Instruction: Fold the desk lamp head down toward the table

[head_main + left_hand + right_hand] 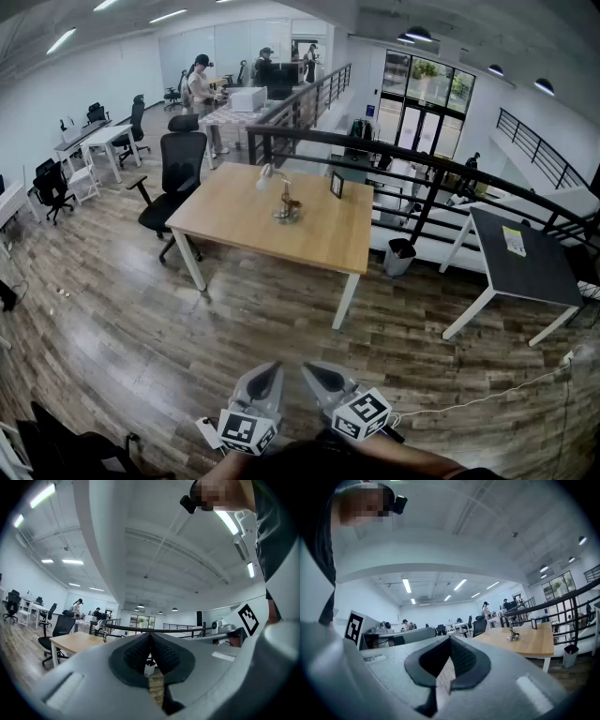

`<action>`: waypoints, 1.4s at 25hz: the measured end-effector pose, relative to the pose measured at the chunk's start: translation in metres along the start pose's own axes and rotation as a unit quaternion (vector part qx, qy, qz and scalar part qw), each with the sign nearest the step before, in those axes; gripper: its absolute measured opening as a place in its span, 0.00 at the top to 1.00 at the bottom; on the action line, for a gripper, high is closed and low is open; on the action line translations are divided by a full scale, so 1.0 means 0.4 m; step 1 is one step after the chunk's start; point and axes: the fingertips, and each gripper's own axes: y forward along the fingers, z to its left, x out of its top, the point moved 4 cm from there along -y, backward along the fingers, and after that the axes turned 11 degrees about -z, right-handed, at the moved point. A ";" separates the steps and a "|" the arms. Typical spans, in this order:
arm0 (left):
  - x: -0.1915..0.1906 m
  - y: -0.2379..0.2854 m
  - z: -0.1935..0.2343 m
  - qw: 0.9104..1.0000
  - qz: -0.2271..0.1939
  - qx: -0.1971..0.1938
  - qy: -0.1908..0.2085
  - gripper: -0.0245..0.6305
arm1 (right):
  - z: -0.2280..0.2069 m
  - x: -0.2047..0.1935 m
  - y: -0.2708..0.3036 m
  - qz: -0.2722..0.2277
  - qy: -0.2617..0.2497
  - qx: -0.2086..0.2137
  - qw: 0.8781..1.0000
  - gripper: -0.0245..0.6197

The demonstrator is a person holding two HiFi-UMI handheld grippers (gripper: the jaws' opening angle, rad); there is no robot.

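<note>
The desk lamp (284,199) is small and silvery and stands near the far edge of a light wooden table (244,225), well ahead of me across the floor. Its head (265,174) is raised to the left on a bent arm. In the left gripper view the lamp (104,635) is tiny at the left, and in the right gripper view the lamp (513,633) is at the right. My left gripper (266,379) and right gripper (322,377) are held side by side at the bottom of the head view, far from the table. Both are shut and empty, left gripper (150,634), right gripper (450,639).
A small picture frame (337,185) stands on the table's far right. A black office chair (178,169) is at its left end and a black bin (400,255) behind its right corner. A dark railing (441,173) runs behind, a dark-topped table (520,258) stands right, and people (201,84) work at the back.
</note>
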 end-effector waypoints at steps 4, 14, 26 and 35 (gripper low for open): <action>-0.003 -0.006 0.012 1.000 0.000 0.004 -0.001 0.96 | 0.005 -0.007 0.008 0.001 0.001 0.002 1.000 0.96; -0.022 0.027 0.021 1.000 0.005 0.012 -0.003 0.96 | -0.027 -0.005 0.020 0.000 0.009 0.011 1.000 0.96; -0.107 0.283 0.008 1.000 0.009 -0.002 -0.006 0.96 | -0.278 0.034 0.036 -0.010 0.018 0.008 1.000 0.96; -0.147 0.550 0.009 1.000 -0.002 0.008 -0.001 0.96 | -0.533 0.130 0.115 -0.005 0.015 0.038 0.999 0.96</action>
